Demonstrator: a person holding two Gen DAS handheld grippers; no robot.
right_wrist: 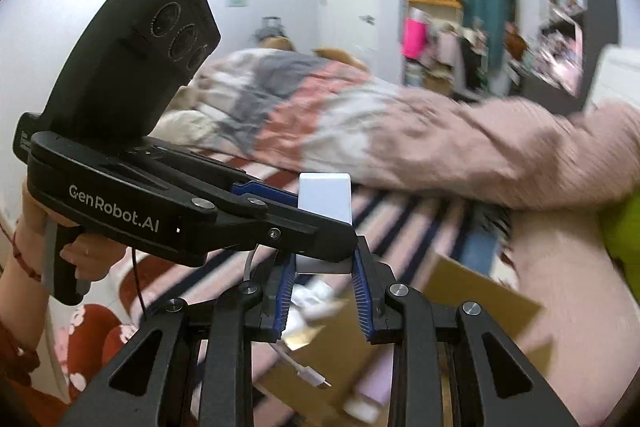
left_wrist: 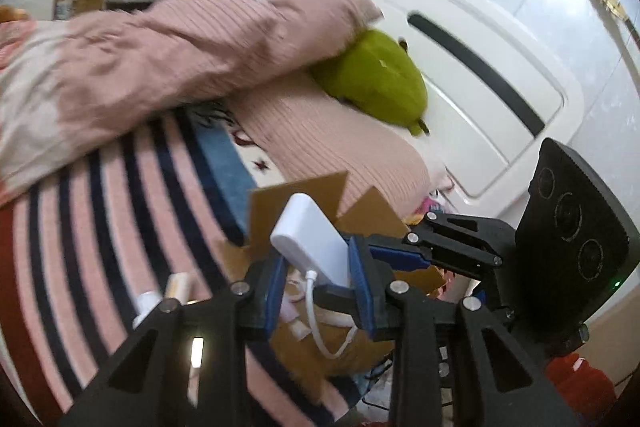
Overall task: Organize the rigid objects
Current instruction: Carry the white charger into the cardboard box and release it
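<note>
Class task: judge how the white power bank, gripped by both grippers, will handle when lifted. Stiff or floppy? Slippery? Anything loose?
The white power bank looks like a rigid smooth block, so probably stiff yet slippery. Its cable dangles in a loop, likely to swing or snag on the cardboard box below.

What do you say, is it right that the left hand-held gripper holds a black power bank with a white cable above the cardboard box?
Not quite: the power bank is white, not black, as the left wrist view shows. The rest stands: the left hand-held gripper holds it, with its white cable hanging, above the cardboard box.
</note>
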